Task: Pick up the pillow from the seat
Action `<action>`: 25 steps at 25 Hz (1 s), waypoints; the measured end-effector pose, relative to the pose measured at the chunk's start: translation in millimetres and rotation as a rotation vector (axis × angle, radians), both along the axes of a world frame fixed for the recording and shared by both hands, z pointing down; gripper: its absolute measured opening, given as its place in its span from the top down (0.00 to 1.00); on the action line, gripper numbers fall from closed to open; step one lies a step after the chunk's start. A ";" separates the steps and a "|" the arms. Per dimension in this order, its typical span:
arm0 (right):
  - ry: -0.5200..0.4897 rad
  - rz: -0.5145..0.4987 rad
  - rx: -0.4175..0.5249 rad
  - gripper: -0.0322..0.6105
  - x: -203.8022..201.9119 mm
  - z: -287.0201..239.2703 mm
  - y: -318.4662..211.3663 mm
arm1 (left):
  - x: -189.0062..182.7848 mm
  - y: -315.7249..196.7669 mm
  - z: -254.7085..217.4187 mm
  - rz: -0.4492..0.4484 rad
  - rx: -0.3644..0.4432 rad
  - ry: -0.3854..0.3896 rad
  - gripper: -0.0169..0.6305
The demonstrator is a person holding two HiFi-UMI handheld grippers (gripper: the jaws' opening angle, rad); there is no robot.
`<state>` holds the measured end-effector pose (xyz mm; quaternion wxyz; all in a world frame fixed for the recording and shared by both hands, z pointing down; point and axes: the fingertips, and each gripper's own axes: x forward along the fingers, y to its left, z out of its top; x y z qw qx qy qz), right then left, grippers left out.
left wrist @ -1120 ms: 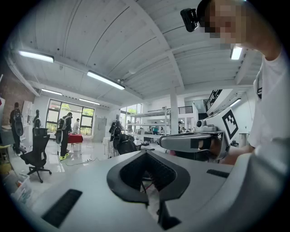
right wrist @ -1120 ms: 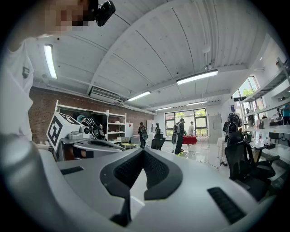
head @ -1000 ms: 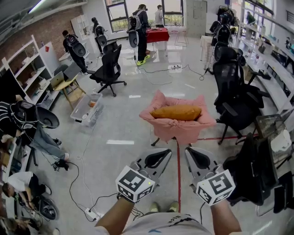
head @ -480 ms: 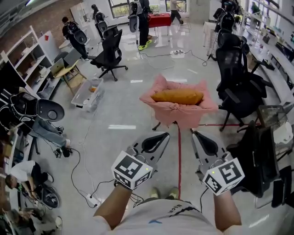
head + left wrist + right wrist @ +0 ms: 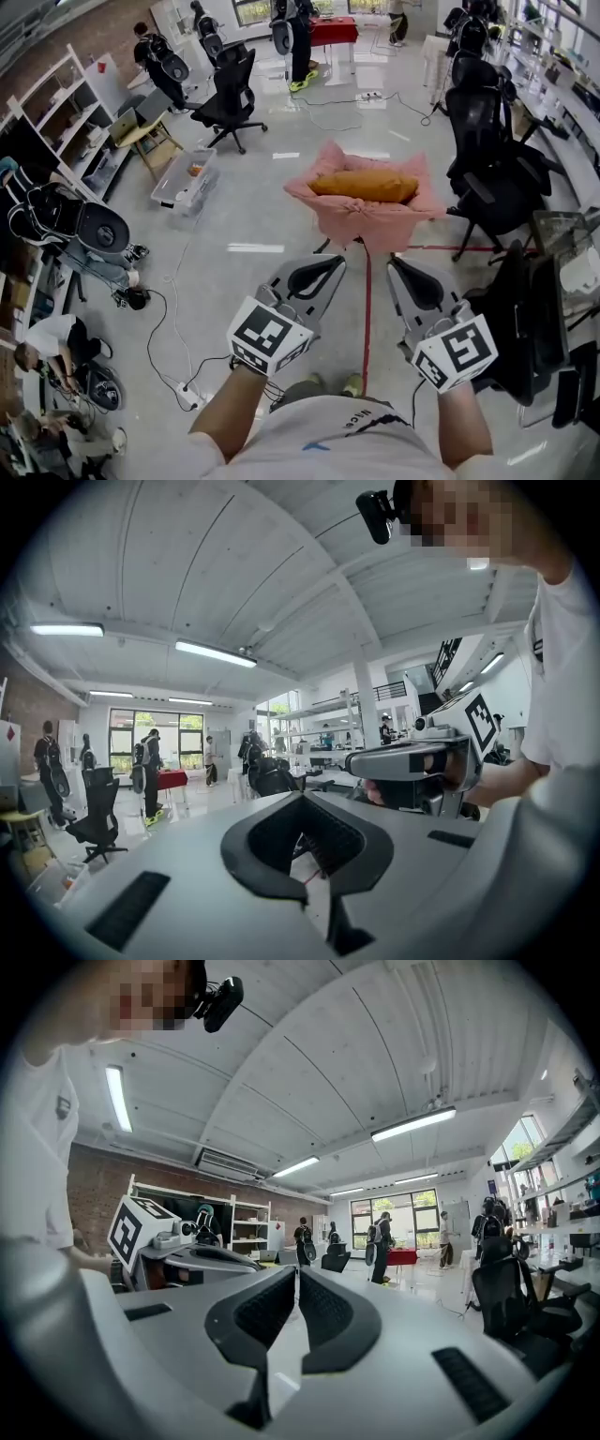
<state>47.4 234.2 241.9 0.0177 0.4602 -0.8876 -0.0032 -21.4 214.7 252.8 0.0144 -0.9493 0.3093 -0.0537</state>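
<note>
An orange pillow [image 5: 364, 187] lies on a seat draped in pink cloth [image 5: 367, 223], in the middle of the head view. Both grippers are held side by side in front of the person, short of the seat and apart from it. The left gripper [image 5: 337, 262] is shut with nothing in it, and its tip points at the seat's near left. My right gripper [image 5: 393, 262] is shut and empty too, below the seat's near edge. From the left gripper view its own jaws [image 5: 301, 800] meet, and the right gripper [image 5: 412, 766] shows beside it. The right gripper view shows closed jaws [image 5: 295, 1274].
Black office chairs [image 5: 489, 178] stand right of the seat, another black chair [image 5: 230, 101] at the back left. A clear bin [image 5: 184, 180] sits on the floor at left. A red floor line [image 5: 366, 314] runs toward the seat. Cables and seated people crowd the left side.
The person has moved forward a little; the seat and pillow sit slightly closer to the gripper tips. Both grippers have risen in the view and stayed shut.
</note>
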 end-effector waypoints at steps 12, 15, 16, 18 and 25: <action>-0.001 -0.016 -0.008 0.92 2.1 9.1 -8.5 | -1.3 -9.8 8.9 -0.025 0.008 -0.033 0.96; 0.004 -0.020 -0.029 0.92 5.8 10.8 -21.7 | 3.8 -22.8 10.2 -0.027 -0.015 -0.025 0.96; 0.006 -0.021 -0.035 0.92 5.2 13.1 -26.5 | 4.6 -27.5 12.7 -0.024 -0.023 -0.020 0.96; 0.014 -0.020 -0.044 0.92 2.5 17.5 -38.5 | 5.1 -39.2 17.4 -0.013 -0.039 -0.009 0.96; 0.045 0.009 -0.073 0.92 -6.6 29.7 -104.8 | 3.2 -108.1 32.9 0.019 -0.037 -0.025 0.96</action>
